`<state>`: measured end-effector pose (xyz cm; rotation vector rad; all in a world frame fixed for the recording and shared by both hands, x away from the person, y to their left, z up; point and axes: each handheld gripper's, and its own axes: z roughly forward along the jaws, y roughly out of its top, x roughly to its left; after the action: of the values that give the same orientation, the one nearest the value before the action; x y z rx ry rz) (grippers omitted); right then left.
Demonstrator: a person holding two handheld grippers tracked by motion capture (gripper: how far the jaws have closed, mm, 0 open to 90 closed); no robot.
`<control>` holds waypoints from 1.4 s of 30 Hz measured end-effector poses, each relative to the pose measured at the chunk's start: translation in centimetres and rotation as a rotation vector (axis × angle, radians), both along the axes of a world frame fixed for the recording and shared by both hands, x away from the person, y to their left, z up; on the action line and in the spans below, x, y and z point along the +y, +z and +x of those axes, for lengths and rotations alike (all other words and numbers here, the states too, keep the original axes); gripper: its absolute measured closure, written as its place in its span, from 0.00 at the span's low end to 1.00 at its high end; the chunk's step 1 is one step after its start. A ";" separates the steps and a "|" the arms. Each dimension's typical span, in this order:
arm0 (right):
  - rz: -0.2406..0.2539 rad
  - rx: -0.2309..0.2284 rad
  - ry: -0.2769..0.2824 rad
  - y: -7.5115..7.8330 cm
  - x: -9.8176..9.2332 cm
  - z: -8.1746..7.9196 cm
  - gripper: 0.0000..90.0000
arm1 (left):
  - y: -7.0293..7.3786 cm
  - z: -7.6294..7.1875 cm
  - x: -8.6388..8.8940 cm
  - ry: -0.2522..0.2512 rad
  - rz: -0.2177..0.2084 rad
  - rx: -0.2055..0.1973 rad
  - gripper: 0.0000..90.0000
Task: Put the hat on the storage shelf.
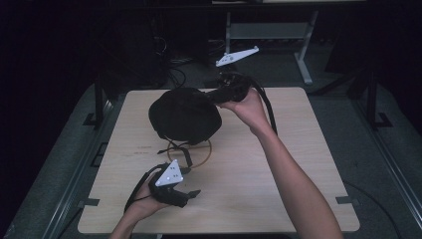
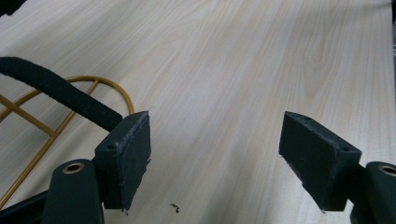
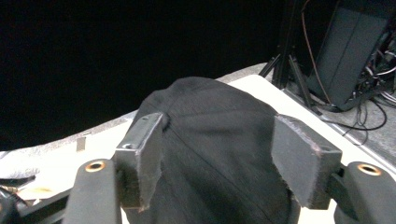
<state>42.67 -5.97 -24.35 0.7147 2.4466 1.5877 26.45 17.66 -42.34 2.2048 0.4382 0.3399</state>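
A black cap (image 1: 184,114) sits over a gold wire stand (image 1: 205,155) at the middle back of the wooden table (image 1: 278,164). Its black strap (image 1: 181,152) trails forward over the stand's ring. My right gripper (image 1: 213,95) is at the cap's upper right edge, pointing left at it. In the right gripper view the jaws (image 3: 224,158) stand apart with the cap's crown (image 3: 215,121) between them, and the pads do not press on it. My left gripper (image 1: 193,193) rests low near the front left, open and empty (image 2: 215,149), beside the strap (image 2: 60,93) and the gold stand (image 2: 112,91).
Behind the table stands a metal frame with grey legs (image 1: 303,55), and cables (image 1: 171,69) lie on the dark floor. Black equipment and wiring (image 3: 364,70) are past the table's edge in the right gripper view. Bare wood (image 2: 243,70) stretches ahead of the left gripper.
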 end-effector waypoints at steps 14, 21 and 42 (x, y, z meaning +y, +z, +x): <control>-0.009 0.034 -0.020 -0.7 -3.2 -0.9 0.29 | -0.2 0.0 -0.1 -0.004 0.010 -0.001 0.27; -0.007 0.042 -0.034 -0.9 -4.6 -1.2 0.28 | -0.2 0.0 -0.1 -0.004 0.009 -0.003 0.27; -0.011 0.070 -0.079 -3.1 -9.0 -2.3 0.25 | -0.4 -0.2 -0.3 -0.005 0.014 0.000 0.27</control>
<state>40.39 -14.99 -27.42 0.8681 2.4406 1.5455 26.26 17.36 -42.74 2.2190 0.4315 0.3407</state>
